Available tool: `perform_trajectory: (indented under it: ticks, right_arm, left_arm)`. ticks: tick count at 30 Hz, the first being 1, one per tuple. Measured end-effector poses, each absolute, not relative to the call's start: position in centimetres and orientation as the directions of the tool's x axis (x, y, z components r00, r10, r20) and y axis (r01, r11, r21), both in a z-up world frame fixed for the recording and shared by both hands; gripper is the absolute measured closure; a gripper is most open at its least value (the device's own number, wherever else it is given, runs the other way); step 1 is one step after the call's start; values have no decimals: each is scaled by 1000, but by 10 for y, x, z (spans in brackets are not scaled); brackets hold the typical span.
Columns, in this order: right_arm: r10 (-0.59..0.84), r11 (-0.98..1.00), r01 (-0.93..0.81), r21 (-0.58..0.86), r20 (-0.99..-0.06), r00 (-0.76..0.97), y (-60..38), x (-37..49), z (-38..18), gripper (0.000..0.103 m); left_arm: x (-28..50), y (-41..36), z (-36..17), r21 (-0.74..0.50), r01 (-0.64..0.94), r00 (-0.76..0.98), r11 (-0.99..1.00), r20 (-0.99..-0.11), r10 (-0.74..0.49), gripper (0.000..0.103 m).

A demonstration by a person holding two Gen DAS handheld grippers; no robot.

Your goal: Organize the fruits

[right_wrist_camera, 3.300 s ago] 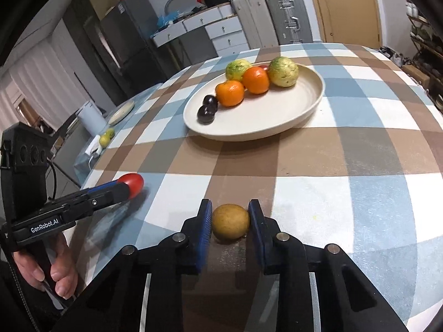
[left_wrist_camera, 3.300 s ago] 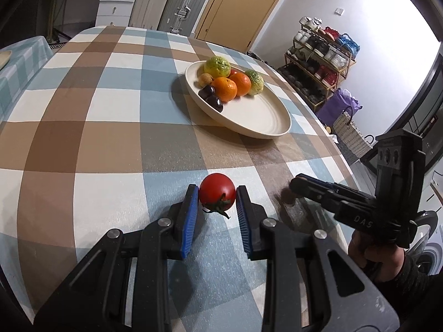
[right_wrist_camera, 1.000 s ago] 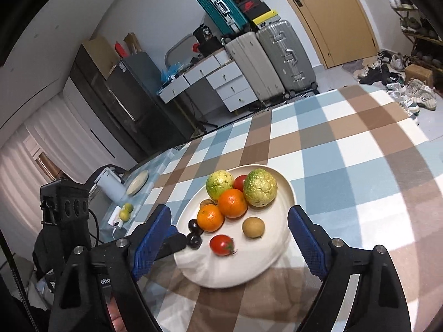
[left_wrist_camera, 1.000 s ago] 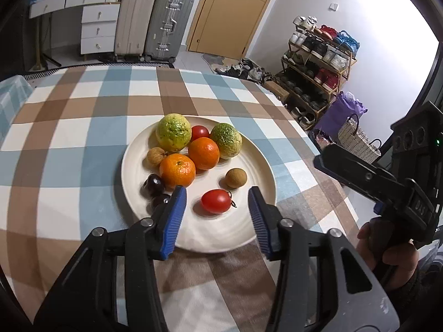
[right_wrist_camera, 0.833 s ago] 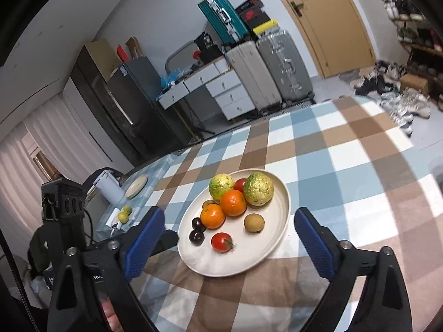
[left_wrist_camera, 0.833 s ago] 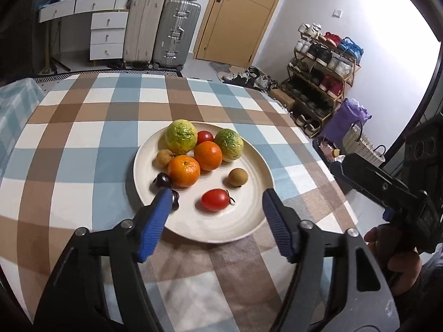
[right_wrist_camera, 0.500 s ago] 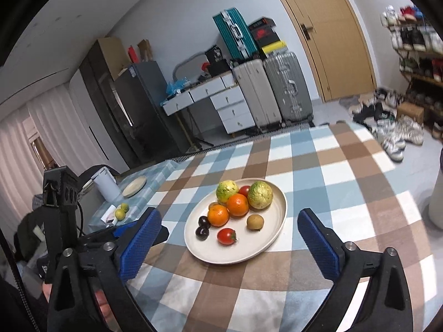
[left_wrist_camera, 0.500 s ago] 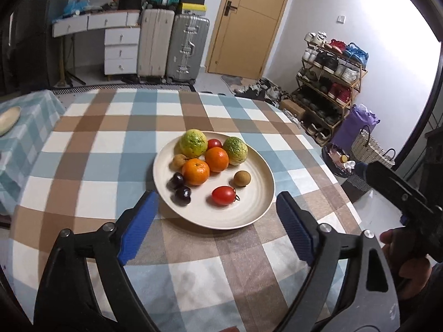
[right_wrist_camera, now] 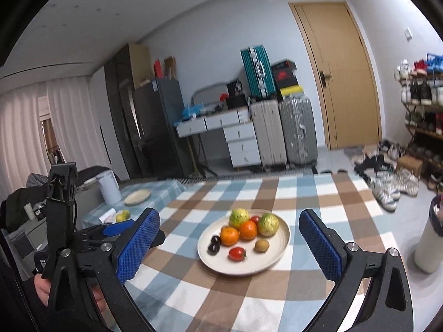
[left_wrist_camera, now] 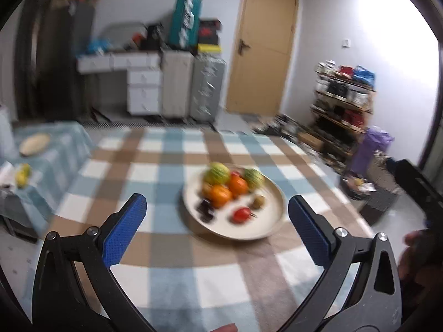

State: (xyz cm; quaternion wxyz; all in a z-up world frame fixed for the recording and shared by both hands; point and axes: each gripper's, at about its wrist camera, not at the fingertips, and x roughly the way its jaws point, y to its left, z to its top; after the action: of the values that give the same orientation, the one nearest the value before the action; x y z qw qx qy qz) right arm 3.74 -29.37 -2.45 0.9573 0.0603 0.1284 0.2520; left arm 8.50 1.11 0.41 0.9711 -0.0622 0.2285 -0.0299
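A cream plate (left_wrist_camera: 272,222) (right_wrist_camera: 277,260) sits on the checked tablecloth (left_wrist_camera: 177,265) and holds several fruits: a red tomato (left_wrist_camera: 241,215) (right_wrist_camera: 237,253), a brown kiwi (left_wrist_camera: 258,201) (right_wrist_camera: 262,245), oranges (right_wrist_camera: 238,232), green-yellow fruits (right_wrist_camera: 253,220) and dark plums (right_wrist_camera: 214,244). My left gripper (left_wrist_camera: 216,227) is wide open and empty, held well back from the plate. My right gripper (right_wrist_camera: 231,240) is wide open and empty, also high and back. The left wrist view is blurred.
A side table (right_wrist_camera: 144,197) with a small plate and yellow fruit stands to the left. Suitcases (right_wrist_camera: 282,130), drawers, a door and a shoe rack (left_wrist_camera: 343,102) line the room. A white bin (right_wrist_camera: 430,238) stands at the right.
Both grippers let go of the tomato and kiwi on the plate, opened wide, and have pulled up and back from the table.
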Motion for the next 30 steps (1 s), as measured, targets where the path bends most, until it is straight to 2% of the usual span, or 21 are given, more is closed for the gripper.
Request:
perform_trajectory:
  ticks: [5,8,12,15,19,25,30]
  right_arm:
    - [447,894,-432,119,-168,879,-289,22,-28,0]
    - [435,900,-423,104,-159,886,-288,16,-30,0]
    - [427,904,-417,94,-156,891,-287,13,-30,0]
    - [414,910,-411,51,-138,900,-284,9,-28,0]
    - [388,921,-390,6,-111,915,-282,8,-39,0]
    - [370,928,-373,10,-154,916,-284,24,-65,0]
    - [360,929,-371,-19,-201,911,-279,33,-86,0]
  left_arm:
    - [70,15,8,-110,10,916,994,-397,-53,1]
    - [68,22,7,-133,23,913,991,-402,-75,1]
    - [66,31,10,-153,32,927,988,-365,-87,1]
    - [62,35,9,-111,-3,941,994,-337,-35,1]
    - [57,39,0,-94,11,953,996,-300,-38,1]
    - [56,42,-20,-99,46,954,994,-289,-73,1]
    - [63,41,-36,-77,26,953,997,-300,-48,1]
